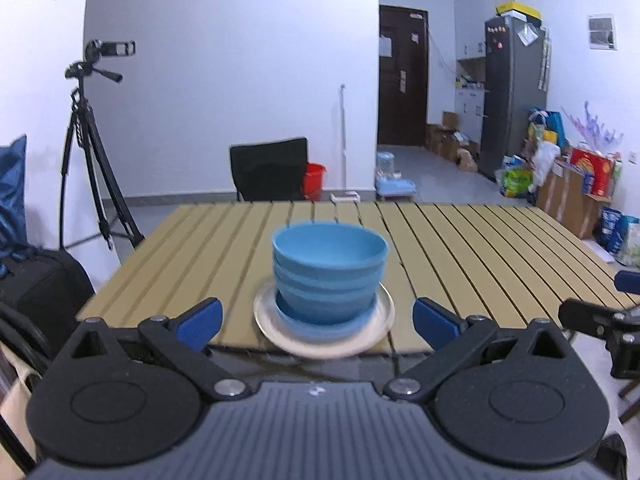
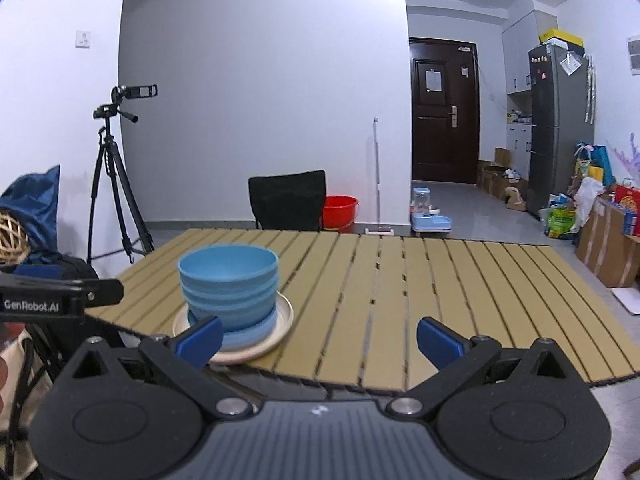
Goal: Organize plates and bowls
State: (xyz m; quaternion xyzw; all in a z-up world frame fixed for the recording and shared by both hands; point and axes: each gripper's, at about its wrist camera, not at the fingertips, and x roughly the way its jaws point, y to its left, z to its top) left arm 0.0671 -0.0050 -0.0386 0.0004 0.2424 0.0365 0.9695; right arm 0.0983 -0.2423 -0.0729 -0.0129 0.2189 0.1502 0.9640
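A stack of blue bowls (image 1: 329, 276) (image 2: 230, 286) stands on a blue plate that lies on a cream plate (image 1: 324, 338) (image 2: 248, 350), near the front edge of the slatted wooden table (image 1: 460, 256) (image 2: 400, 292). My left gripper (image 1: 318, 324) is open, its blue-tipped fingers wide apart in front of the stack with nothing between them. My right gripper (image 2: 320, 338) is open too, and empty; its left fingertip (image 2: 200, 338) overlaps the plates in the view. The stack lies to its left.
A black chair (image 1: 270, 168) (image 2: 286, 200) stands behind the table, with a red bucket (image 2: 340, 210) beside it. A camera on a tripod (image 1: 86, 136) is at the left. Boxes, bags and a fridge (image 1: 514, 96) crowd the right side.
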